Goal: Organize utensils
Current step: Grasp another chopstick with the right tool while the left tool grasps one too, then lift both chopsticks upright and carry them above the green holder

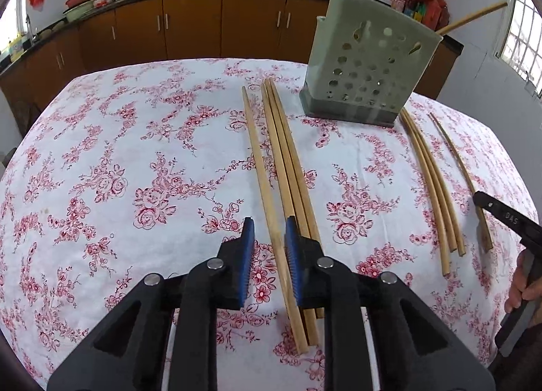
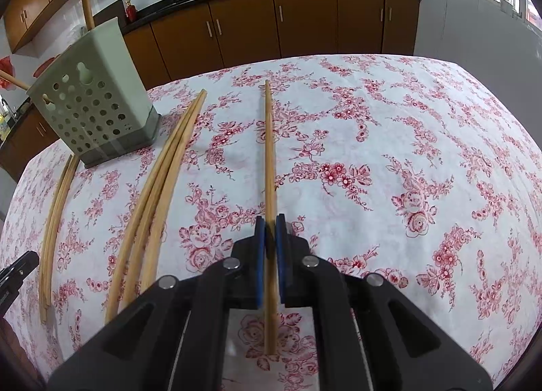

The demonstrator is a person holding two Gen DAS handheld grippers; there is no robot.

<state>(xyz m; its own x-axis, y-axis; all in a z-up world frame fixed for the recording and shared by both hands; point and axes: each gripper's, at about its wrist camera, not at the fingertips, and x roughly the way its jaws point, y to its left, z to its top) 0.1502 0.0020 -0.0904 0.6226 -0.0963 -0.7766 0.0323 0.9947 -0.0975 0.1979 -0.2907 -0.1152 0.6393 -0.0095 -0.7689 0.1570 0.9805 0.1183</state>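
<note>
your left claw [image 1: 268, 233] hangs low over the floral tabletop [image 1: 135, 154] with its blue pads a little apart, and a single chopstick [image 1: 262, 167] runs up between them. the right-hand pad sits just beside that stick, but from this angle i can't be sure it presses on it; the left-hand pad stands clear. just to the right of that stick lies a bundle of three chopsticks [image 1: 288, 160], passing under the right-hand finger.

your right claw [image 2: 270, 233] is clamped on one chopstick [image 2: 269, 154], which points away from you across the cloth, its near end sticking out behind the pads.

the grey perforated utensil holder [image 1: 366, 66] stands upright on the tabletop past the bundle, with two chopsticks already leaning out of its top. between the holder and your right claw lies another curved-looking group of three sticks [image 1: 437, 194], well apart from the left bundle. in the left view your right hand [image 1: 521, 286] shows at the frame's edge, wrapped round the handle.
</note>
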